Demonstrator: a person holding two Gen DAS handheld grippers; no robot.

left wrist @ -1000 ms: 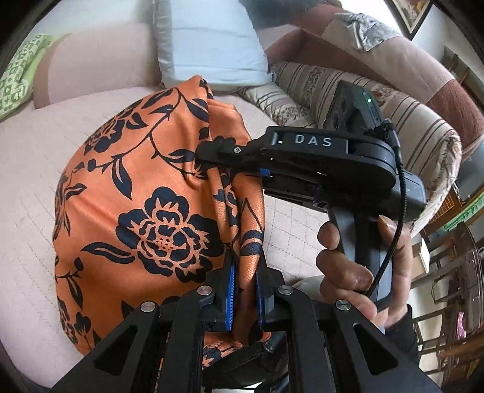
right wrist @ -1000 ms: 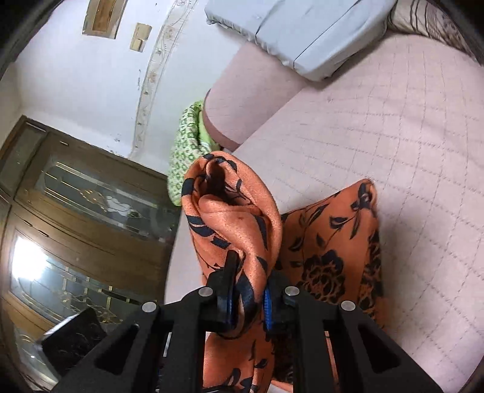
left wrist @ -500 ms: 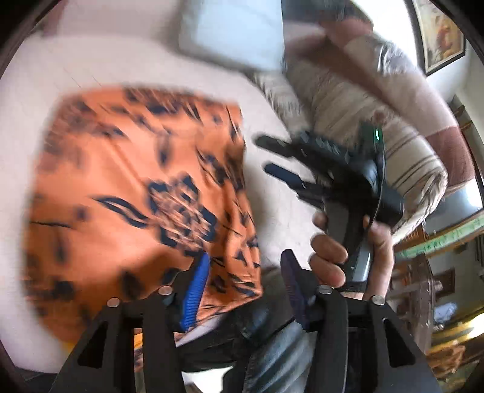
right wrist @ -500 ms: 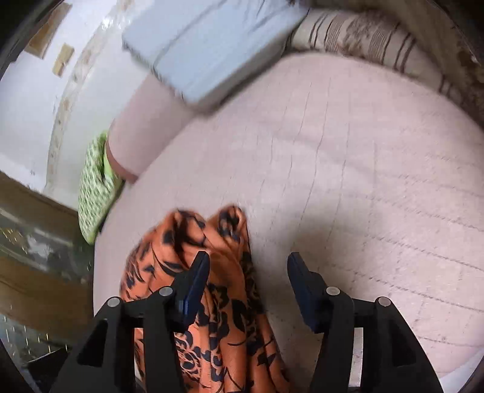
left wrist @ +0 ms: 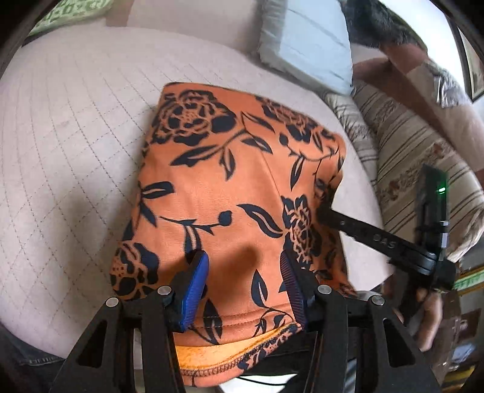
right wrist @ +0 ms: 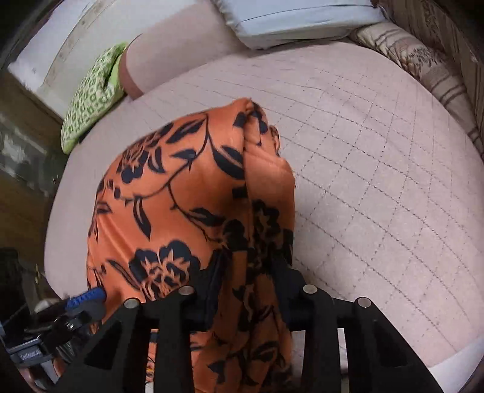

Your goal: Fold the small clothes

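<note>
I am holding the left claw (left wrist: 243, 287) spread and empty over the near hem of the orange floral garment (left wrist: 242, 193) lying folded on the pink quilted sofa seat (left wrist: 75, 127), while the right claw (right wrist: 248, 290) is closing around a bunched fold of it.

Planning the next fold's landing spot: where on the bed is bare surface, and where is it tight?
Free: the pink quilted bed cover between the orange floral garment, the pale blue pillow and the striped cushion. Also free: the strip between the garment and the green patterned cushion. Crowded: the near edge, where the left claw and right claw work the garment.
</note>
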